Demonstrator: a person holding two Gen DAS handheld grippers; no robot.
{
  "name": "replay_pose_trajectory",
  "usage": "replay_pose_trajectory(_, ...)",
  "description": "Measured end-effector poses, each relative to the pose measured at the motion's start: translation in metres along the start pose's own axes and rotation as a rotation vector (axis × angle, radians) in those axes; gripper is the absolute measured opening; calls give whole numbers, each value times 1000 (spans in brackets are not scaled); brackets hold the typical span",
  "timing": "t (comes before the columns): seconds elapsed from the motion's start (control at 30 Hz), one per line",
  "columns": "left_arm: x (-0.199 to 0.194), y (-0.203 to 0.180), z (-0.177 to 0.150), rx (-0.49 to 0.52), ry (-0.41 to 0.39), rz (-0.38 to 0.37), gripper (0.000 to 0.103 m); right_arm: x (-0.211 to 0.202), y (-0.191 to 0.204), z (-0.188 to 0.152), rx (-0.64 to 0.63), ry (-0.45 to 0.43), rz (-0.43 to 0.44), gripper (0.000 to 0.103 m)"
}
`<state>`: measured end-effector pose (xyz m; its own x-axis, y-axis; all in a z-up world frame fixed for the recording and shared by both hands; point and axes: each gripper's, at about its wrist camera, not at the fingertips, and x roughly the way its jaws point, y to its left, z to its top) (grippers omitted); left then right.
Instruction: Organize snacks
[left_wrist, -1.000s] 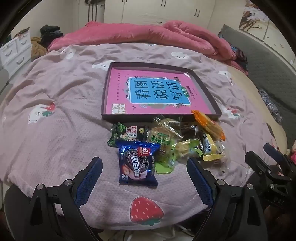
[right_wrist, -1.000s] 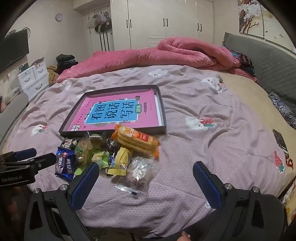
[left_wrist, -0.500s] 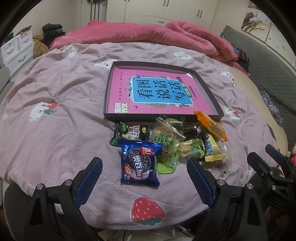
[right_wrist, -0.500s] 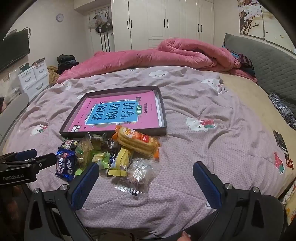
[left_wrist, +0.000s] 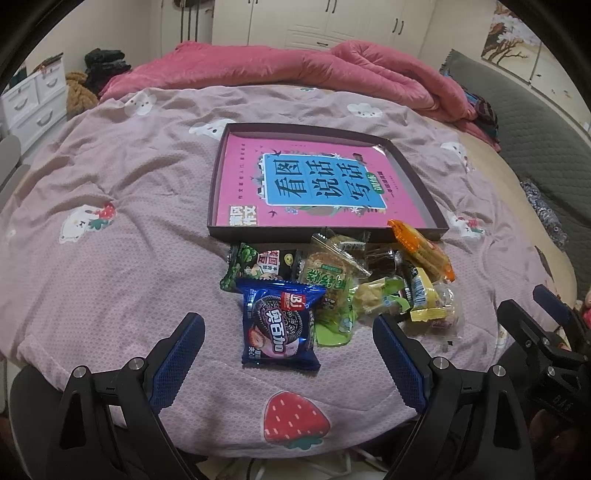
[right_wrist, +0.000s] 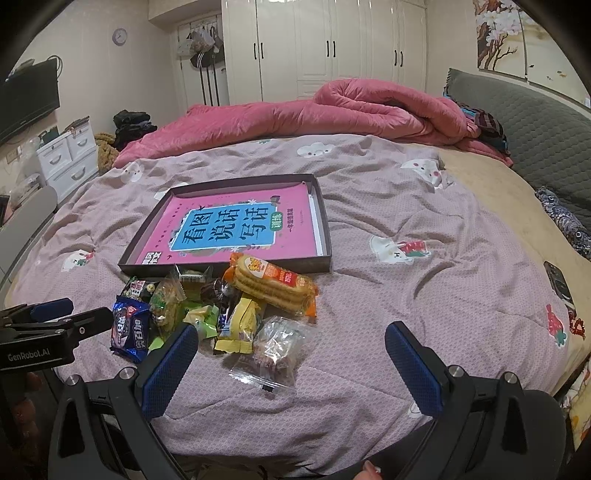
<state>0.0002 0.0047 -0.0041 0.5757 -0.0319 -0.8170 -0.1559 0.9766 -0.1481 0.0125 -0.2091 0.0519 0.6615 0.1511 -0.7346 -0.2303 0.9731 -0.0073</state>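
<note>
Snacks (left_wrist: 332, 291) were seen heaped on the bed (left_wrist: 110, 240) just below the near wall of the shallow tray (left_wrist: 424, 188), at the centre of the left wrist view; none had yet been placed in the tray, which held only a pink book (left_wrist: 314, 184). Over the preceding second the left gripper (left_wrist: 288, 350) had been advanced slightly toward the heap, so that the blue cookie packet (left_wrist: 279, 326) was framed larger and lay between its widely spread fingers without being touched. The right gripper (right_wrist: 291, 363), likewise spread wide and empty, was scarcely displaced; the clear packet (right_wrist: 273, 354) lay at lower centre of its view. The approach was judged to indicate that sorting had only begun, with the blue cookie packet the probable first pick.
</note>
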Motion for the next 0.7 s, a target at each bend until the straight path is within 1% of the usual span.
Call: replay_pose_trajectory(0.7,0,2,0,-3,4,10,93,-1,-1,-1,-3,4,2,102)
